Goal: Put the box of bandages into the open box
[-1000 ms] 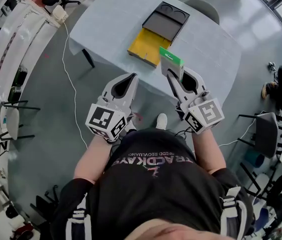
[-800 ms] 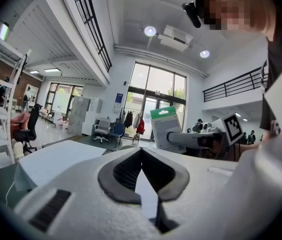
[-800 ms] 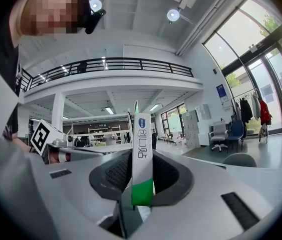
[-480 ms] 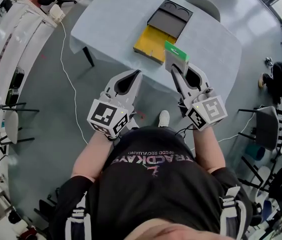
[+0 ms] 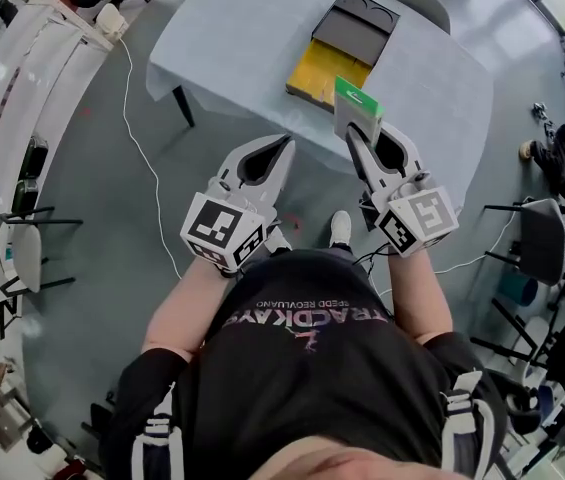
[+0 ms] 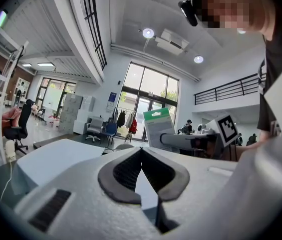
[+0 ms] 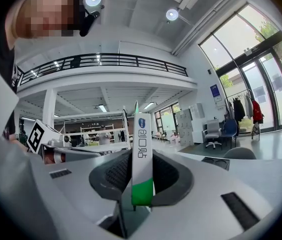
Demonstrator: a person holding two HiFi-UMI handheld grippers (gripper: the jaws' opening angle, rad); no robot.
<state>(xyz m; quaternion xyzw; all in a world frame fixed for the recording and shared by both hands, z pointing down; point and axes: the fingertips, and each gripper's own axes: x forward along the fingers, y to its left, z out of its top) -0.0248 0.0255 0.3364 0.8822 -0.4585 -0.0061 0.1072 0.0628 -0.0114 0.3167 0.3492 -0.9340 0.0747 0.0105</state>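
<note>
Right tool (image 5: 364, 138), head view: clamped on the box of bandages (image 5: 355, 106), held upright with the green end up. In the air on the near side of the open box (image 5: 354, 30), close to it but not touching. Open box lying on the bench (image 5: 232, 38), yellow flap (image 5: 319, 71) folded out toward the person. Left tool (image 5: 280, 148) also on the near side of the open box, off to its left, tips pressed together, nothing held.

Left gripper view: tips of the left tool (image 6: 141, 149) meeting, nothing between the pads. Box of bandages (image 6: 158, 126) off to the right, pinched in the right tool (image 6: 164, 140).

Right gripper view: right tool (image 7: 141, 181) pinching the box of bandages (image 7: 142, 156) edge-on between both pads. Open box (image 7: 214, 161) ahead and to the right, on the bench (image 7: 268, 176).
</note>
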